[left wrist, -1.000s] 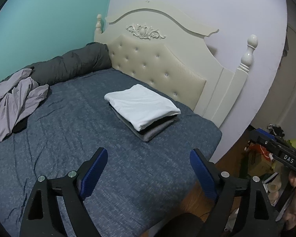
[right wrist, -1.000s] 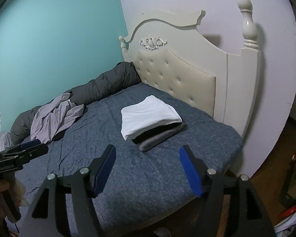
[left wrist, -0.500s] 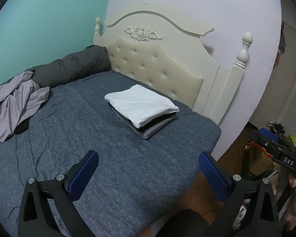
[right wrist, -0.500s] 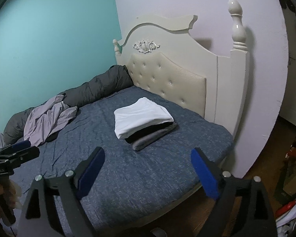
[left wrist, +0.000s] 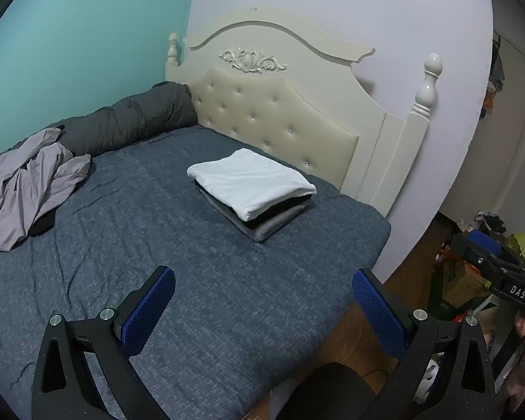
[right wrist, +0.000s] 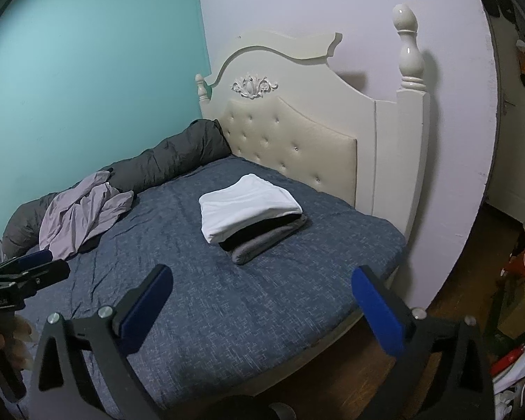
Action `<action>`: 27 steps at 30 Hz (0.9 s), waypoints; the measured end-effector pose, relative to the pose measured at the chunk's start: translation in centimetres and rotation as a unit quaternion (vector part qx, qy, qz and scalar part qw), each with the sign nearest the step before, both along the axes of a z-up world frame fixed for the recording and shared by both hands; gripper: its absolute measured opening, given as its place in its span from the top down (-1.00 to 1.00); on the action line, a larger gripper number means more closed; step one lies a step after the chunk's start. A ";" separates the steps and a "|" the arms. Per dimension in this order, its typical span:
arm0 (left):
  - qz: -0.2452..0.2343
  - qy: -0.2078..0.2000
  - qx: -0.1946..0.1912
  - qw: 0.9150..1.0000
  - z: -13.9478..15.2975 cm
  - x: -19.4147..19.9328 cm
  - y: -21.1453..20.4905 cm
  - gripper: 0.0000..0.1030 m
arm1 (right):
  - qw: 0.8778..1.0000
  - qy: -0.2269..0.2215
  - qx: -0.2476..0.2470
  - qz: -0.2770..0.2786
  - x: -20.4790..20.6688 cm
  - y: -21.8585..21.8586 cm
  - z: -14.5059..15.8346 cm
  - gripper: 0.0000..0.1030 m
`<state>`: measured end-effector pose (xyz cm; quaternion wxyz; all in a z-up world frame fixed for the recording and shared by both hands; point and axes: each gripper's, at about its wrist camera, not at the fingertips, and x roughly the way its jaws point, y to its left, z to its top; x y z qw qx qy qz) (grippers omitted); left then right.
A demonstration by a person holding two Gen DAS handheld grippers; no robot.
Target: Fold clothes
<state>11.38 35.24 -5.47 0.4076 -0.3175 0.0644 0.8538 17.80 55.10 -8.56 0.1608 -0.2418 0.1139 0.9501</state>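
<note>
A folded stack (left wrist: 252, 182) lies on the blue bed cover (left wrist: 157, 245) near the headboard: a white piece on top, black and grey pieces under it. The right wrist view shows the same stack (right wrist: 248, 206). A crumpled lilac garment (left wrist: 28, 189) is heaped at the far left of the bed, also seen from the right wrist (right wrist: 84, 213). My left gripper (left wrist: 262, 274) is open and empty over the bed's near part. The jaws of my right gripper (right wrist: 262, 271) are opening, with nothing between them, well short of the stack.
A rolled dark grey duvet (left wrist: 129, 122) lies along the teal wall. The cream tufted headboard (left wrist: 280, 115) and its post (right wrist: 407, 52) stand behind the stack. Wooden floor with boxes and clutter (right wrist: 521, 280) lies right of the bed.
The jaws of both grippers have spread much wider. Both views have drawn back a little from the bed. The clothes have not moved.
</note>
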 end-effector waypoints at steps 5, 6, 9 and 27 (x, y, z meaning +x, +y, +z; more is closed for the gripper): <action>-0.003 -0.001 0.002 1.000 -0.2 0.4 -0.4 -1.00 | 1.000 0.001 0.000 0.003 0.5 -0.5 0.2 -0.99; -0.002 0.000 0.001 1.000 -0.2 0.5 -0.5 -1.00 | 1.000 0.002 0.001 0.003 0.6 -0.7 0.2 -0.99; -0.005 0.004 0.002 1.000 -0.2 0.8 -0.7 -1.00 | 1.000 0.003 0.004 0.004 0.8 -0.9 0.2 -0.99; -0.004 0.019 -0.002 1.000 -0.3 2.0 -0.8 -1.00 | 1.000 0.001 0.006 0.001 1.5 -1.8 0.0 -0.99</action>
